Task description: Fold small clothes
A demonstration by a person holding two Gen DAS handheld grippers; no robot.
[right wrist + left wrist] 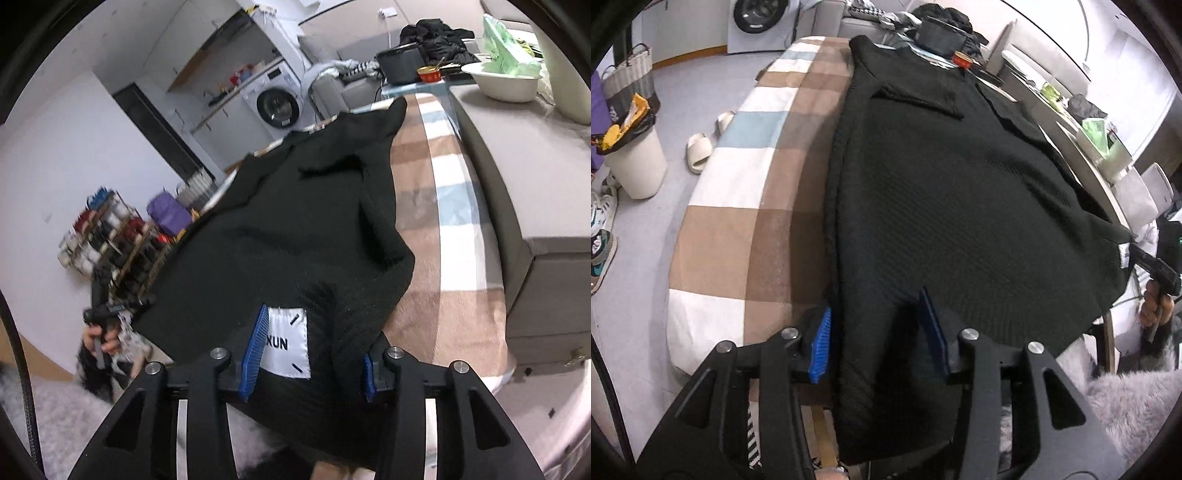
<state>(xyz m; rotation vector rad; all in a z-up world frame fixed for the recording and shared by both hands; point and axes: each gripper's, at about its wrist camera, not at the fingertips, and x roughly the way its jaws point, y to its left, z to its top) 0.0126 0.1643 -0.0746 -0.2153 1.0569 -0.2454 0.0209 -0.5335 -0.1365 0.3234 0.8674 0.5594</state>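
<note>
A black knit garment lies stretched over a checked brown, white and blue blanket. My left gripper has its blue pads on either side of the garment's near hem, which bunches between them. My right gripper holds the other hem corner between its blue pads, beside a white label reading "XUN". The garment hangs lifted and stretched from both grippers towards its collar at the far end. The right gripper also shows at the right edge of the left wrist view.
A white bin with a black bag, a woven basket and slippers stand on the floor to the left. Clutter and a dark pot sit beyond the garment. A grey sofa runs along the right. A shoe rack stands by the wall.
</note>
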